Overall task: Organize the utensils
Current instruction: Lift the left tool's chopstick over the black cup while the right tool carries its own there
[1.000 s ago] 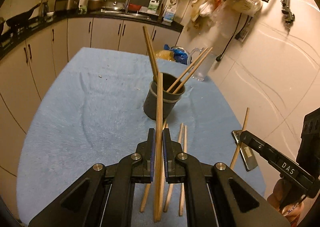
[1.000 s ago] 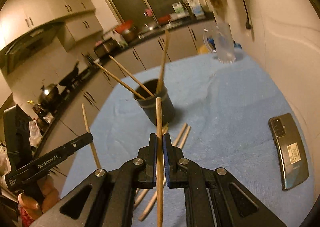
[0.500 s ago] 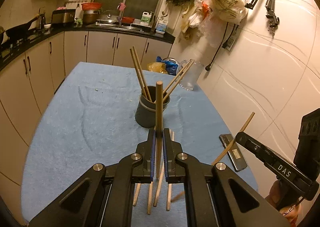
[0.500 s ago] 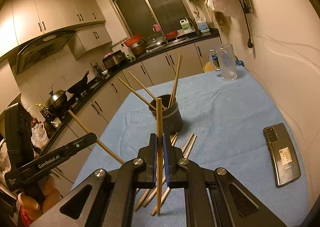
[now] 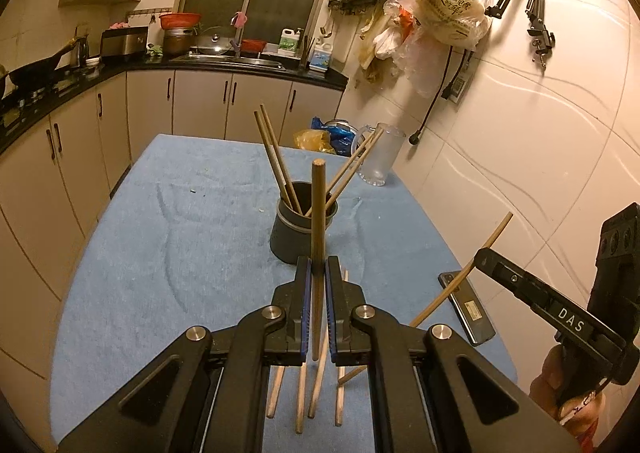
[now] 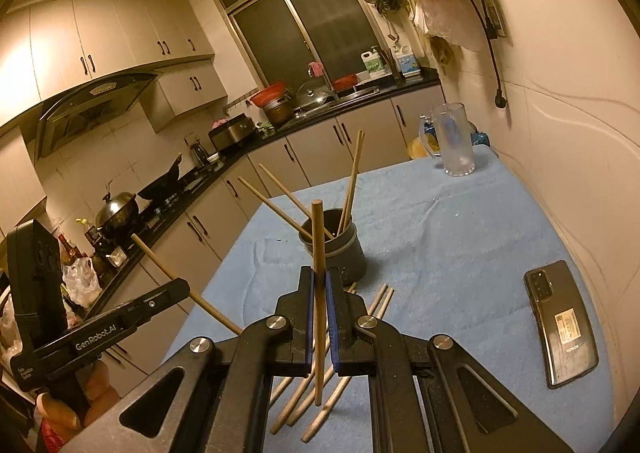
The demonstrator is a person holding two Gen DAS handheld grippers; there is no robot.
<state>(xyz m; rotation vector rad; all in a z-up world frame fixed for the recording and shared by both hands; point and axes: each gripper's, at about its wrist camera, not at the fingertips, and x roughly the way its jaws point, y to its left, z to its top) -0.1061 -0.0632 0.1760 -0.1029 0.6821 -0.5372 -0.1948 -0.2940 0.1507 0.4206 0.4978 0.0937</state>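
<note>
A dark round holder (image 5: 298,231) stands mid-table with several wooden chopsticks leaning in it; it also shows in the right wrist view (image 6: 340,249). My left gripper (image 5: 317,273) is shut on one chopstick (image 5: 318,221), held upright above the table, short of the holder. My right gripper (image 6: 319,281) is shut on another chopstick (image 6: 317,253), also upright. Several loose chopsticks (image 5: 304,393) lie on the blue cloth below the grippers, also seen in the right wrist view (image 6: 360,317). Each gripper appears in the other's view, the right (image 5: 520,285) and the left (image 6: 132,317).
A blue cloth (image 5: 160,253) covers the table. A black phone (image 6: 560,321) lies at the right edge near the wall. A clear glass jug (image 6: 452,145) and bags stand at the far end. Kitchen cabinets run along the left side.
Both grippers have risen and tilted up, each with its chopstick. The holder now looks farther away and lower in both views.
</note>
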